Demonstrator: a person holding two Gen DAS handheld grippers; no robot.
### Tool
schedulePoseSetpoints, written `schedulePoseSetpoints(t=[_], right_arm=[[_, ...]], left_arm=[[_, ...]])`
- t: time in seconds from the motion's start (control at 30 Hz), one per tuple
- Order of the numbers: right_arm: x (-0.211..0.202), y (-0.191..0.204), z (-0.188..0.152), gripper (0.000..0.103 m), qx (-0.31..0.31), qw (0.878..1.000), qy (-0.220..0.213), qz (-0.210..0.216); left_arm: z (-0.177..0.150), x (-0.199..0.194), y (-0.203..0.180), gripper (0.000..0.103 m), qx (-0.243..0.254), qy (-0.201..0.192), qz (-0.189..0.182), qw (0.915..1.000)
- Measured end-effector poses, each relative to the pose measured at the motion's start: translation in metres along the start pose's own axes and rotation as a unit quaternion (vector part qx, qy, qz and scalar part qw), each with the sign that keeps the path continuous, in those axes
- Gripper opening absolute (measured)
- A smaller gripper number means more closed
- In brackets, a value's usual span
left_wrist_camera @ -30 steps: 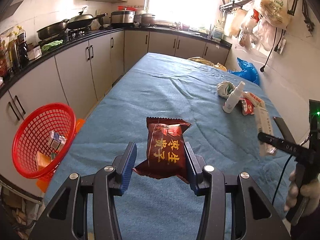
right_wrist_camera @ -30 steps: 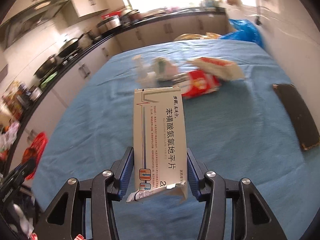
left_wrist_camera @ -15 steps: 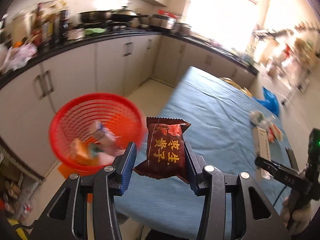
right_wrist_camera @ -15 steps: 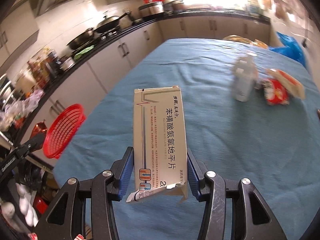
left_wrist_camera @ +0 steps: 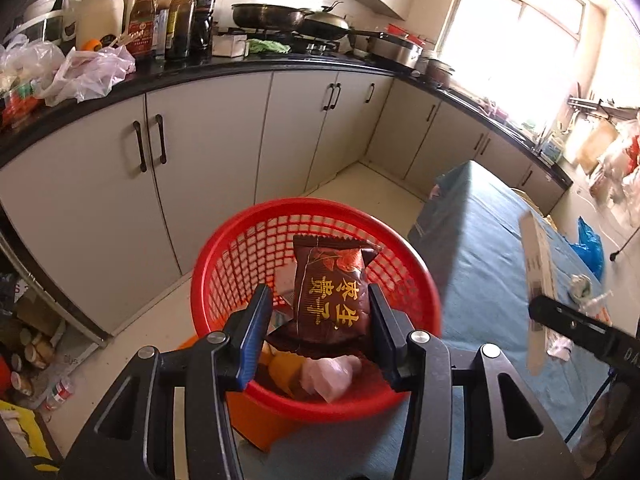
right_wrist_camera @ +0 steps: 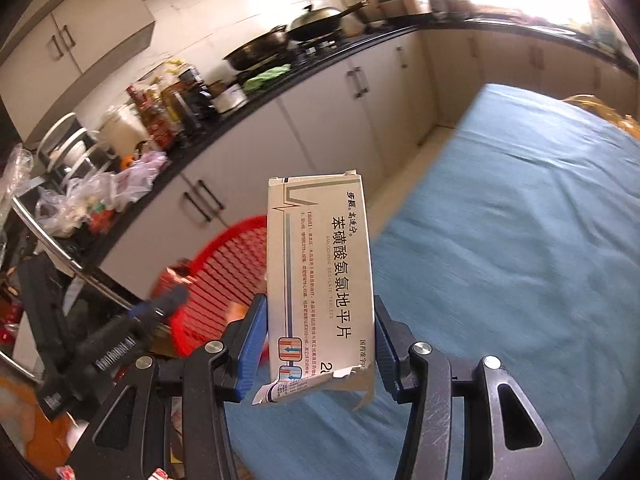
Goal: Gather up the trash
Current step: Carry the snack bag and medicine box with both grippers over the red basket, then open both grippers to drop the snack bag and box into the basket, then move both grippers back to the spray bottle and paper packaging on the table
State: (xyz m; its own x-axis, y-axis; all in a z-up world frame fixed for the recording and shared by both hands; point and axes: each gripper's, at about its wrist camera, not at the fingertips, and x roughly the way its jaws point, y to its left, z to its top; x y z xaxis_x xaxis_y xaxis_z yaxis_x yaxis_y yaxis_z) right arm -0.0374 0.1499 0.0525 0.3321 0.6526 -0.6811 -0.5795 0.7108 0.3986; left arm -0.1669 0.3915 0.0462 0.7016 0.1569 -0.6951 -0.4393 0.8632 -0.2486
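My left gripper (left_wrist_camera: 318, 320) is shut on a dark red snack packet (left_wrist_camera: 330, 288) and holds it over the red mesh basket (left_wrist_camera: 240, 256), which has several pieces of trash in it. My right gripper (right_wrist_camera: 318, 328) is shut on a white medicine box (right_wrist_camera: 320, 276) with a torn lower end, above the left edge of the blue table (right_wrist_camera: 500, 240). The basket (right_wrist_camera: 224, 276) shows to the left of the box, with the left gripper (right_wrist_camera: 160, 304) at its rim. The box also shows edge-on in the left wrist view (left_wrist_camera: 538, 280).
White floor cabinets (left_wrist_camera: 208, 160) under a black counter stand behind the basket, crowded with bottles (left_wrist_camera: 176, 12), plastic bags and pans. More trash lies far on the blue table (left_wrist_camera: 480, 240), near a blue bag (left_wrist_camera: 590, 246). Clutter lies on the floor at the left.
Both grippers swung left from over the table toward the basket. The snack packet is now right above the basket; the medicine box has neared the table's left edge. Both grips are unchanged.
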Motion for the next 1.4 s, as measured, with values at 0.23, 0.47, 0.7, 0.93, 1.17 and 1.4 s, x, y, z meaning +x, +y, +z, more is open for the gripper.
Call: schedulePoseSetpoints(t=[0.23, 0.47, 0.7, 0.93, 1.17, 1.4], right_arm=[[0.060, 0.028, 0.023, 0.065, 0.017, 0.998, 0.018, 0.066], [0.062, 0.024, 0.018, 0.070, 0.017, 0.998, 0.015, 0.051], [0.032, 0.001, 0.000, 0.070, 0.013, 1.000, 0.009, 0.014], [-0.004, -0.021, -0.021, 0.070, 0.022, 1.000, -0.002, -0.008], [-0.032, -0.042, -0.043, 0.070, 0.040, 0.999, -0.008, -0.033], [-0.062, -0.061, -0.062, 0.070, 0.050, 0.997, -0.016, -0.060]], left_arm=[[0.006, 0.016, 0.018, 0.058, -0.035, 0.011, -0.012, 0.9993], [0.002, 0.003, 0.016, 0.068, -0.025, -0.006, -0.005, 0.9997], [-0.007, -0.009, -0.005, 0.068, 0.001, -0.015, 0.007, 0.9999], [-0.020, -0.023, -0.036, 0.069, 0.047, -0.031, 0.034, 0.9978], [-0.034, -0.035, -0.056, 0.069, 0.076, -0.032, 0.052, 0.9952], [-0.045, -0.049, -0.077, 0.070, 0.098, -0.038, 0.048, 0.9933]])
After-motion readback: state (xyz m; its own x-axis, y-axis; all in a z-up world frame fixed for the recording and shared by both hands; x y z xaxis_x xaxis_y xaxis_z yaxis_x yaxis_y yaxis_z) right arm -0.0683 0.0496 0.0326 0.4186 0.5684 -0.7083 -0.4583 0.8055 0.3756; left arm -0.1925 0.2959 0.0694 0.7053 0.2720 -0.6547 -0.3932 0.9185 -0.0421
